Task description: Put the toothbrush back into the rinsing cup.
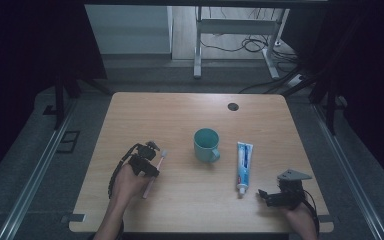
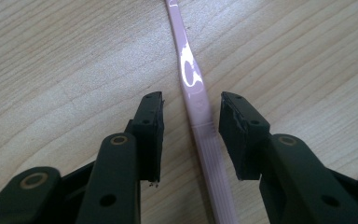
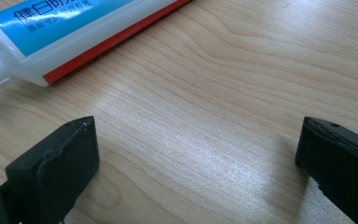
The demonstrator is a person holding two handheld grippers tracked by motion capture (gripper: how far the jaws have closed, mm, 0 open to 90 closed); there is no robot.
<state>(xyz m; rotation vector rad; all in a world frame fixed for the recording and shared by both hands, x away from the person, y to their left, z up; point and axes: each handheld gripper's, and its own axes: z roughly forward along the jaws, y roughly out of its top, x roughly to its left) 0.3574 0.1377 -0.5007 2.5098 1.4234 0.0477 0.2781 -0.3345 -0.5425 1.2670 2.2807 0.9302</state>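
Left gripper (image 1: 152, 152) at 8 o'clock on the table (image 1: 180, 110) – jaws parted, straddling the pink toothbrush (image 2: 196, 100), which lies flat between them, pads not touching it. Teal mug (image 1: 206, 144) near centre. Toothpaste tube (image 1: 243, 166) at 4 o'clock, cap toward the person. Right gripper (image 1: 266, 196) at 5 o'clock – jaws wide apart, nothing between them, just beside the cap.

Bare table (image 1: 180, 200) lies before you; the mug (image 1: 206, 145) and toothpaste tube (image 1: 244, 165) stand across mid-table.
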